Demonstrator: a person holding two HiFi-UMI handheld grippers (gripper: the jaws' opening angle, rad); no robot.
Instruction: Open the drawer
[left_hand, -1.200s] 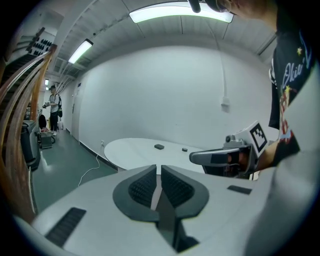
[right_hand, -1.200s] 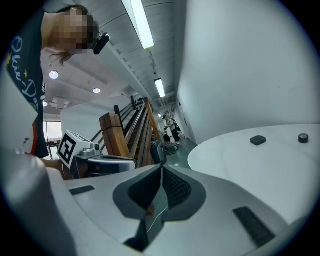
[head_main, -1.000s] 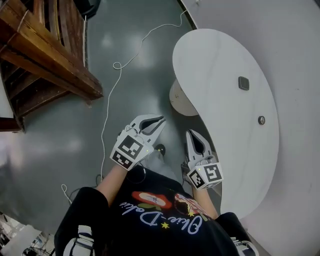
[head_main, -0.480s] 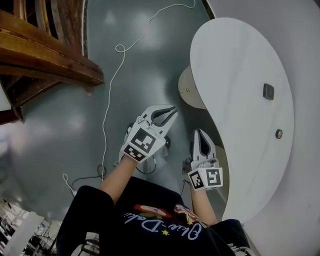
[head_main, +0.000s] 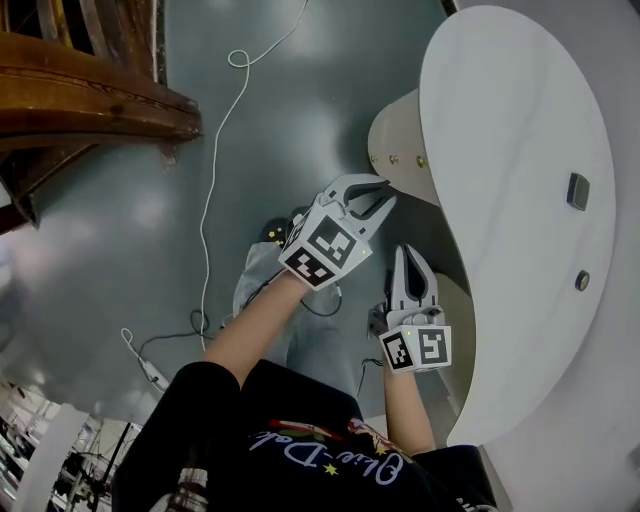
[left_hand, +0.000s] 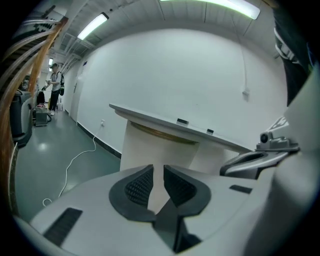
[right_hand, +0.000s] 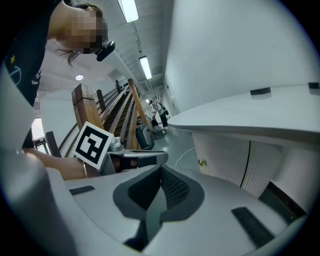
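A cream cabinet (head_main: 398, 122) with small brass knobs (head_main: 393, 158) stands under the curved white desk top (head_main: 510, 150). In the right gripper view one knob (right_hand: 201, 162) shows on its front; which panel is the drawer I cannot tell. My left gripper (head_main: 383, 194) hangs just short of the cabinet's knobbed edge. Its jaws are opening, a narrow gap shows between the pads (left_hand: 139, 186), and nothing is between them. My right gripper (head_main: 406, 252) is beside it, nearer the desk's underside, shut and empty (right_hand: 161, 175).
A white cable (head_main: 213, 170) runs across the grey-green floor. Dark wooden framework (head_main: 80, 90) fills the upper left. Two small dark fittings (head_main: 578, 190) sit in the desk top. The person's legs and shoes (head_main: 270, 232) are below the grippers.
Both grippers have sunk and come closer to the cabinet under the desk. The left gripper's jaws, shut before, now stand slightly apart.
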